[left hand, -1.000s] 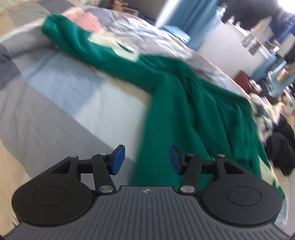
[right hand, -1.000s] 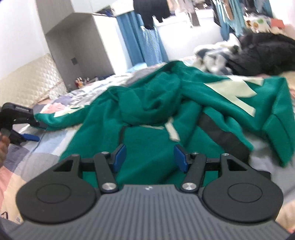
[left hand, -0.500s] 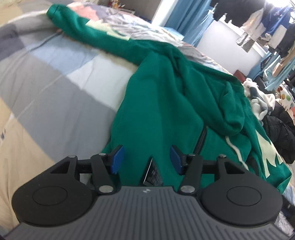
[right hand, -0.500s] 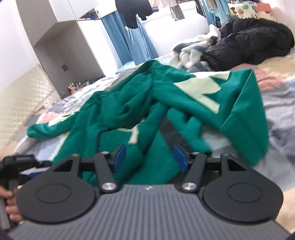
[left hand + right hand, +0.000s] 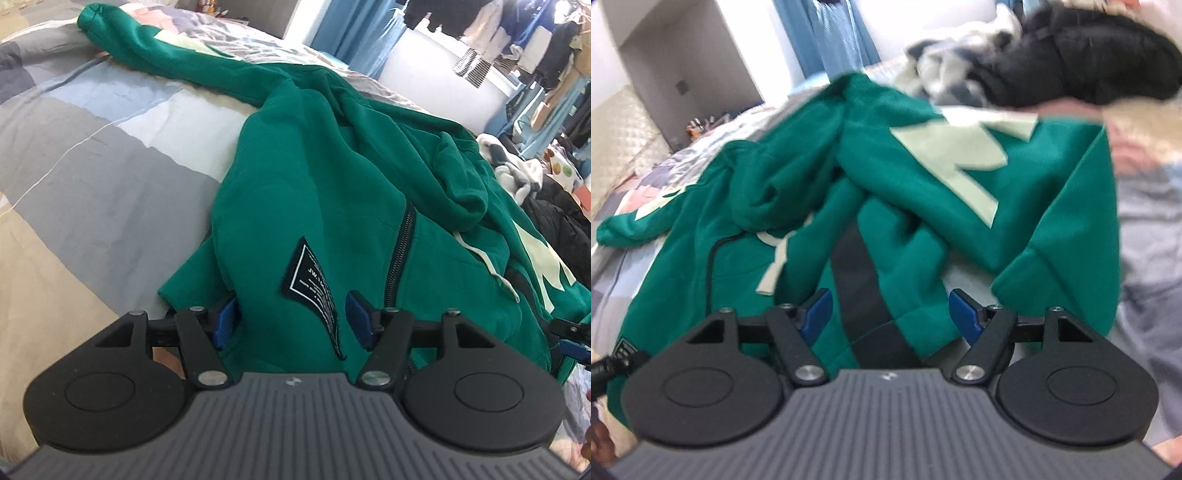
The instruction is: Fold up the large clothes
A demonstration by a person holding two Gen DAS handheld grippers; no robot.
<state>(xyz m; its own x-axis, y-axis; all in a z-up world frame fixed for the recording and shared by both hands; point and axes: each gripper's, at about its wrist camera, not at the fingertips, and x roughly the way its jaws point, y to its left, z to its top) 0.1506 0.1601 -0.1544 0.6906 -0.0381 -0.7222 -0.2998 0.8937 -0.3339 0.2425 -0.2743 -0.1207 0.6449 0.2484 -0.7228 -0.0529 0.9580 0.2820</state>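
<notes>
A large green zip hoodie [image 5: 314, 166] lies crumpled across the bed, one sleeve [image 5: 155, 51] stretched to the far left. My left gripper [image 5: 291, 321] hovers low over its near hem, its jaws opening, with the black label [image 5: 310, 280] and green cloth between the blue pads, not pinched. In the right wrist view the hoodie [image 5: 886, 177] shows pale patches [image 5: 953, 155]. My right gripper [image 5: 890, 315] is over the other near hem, its jaws opening around a dark strip [image 5: 857, 277] without pressing it.
A patchwork bedcover [image 5: 92, 155] in grey, blue and beige lies under the hoodie. A black jacket [image 5: 1071, 55] and pale clothes are piled at the far right. Blue curtains [image 5: 834, 33] and a wardrobe stand behind the bed.
Both grippers have come down and closer to the hoodie's near hem. The left view swung from the sleeve to the labelled hem. Both pairs of jaws stand wider.
</notes>
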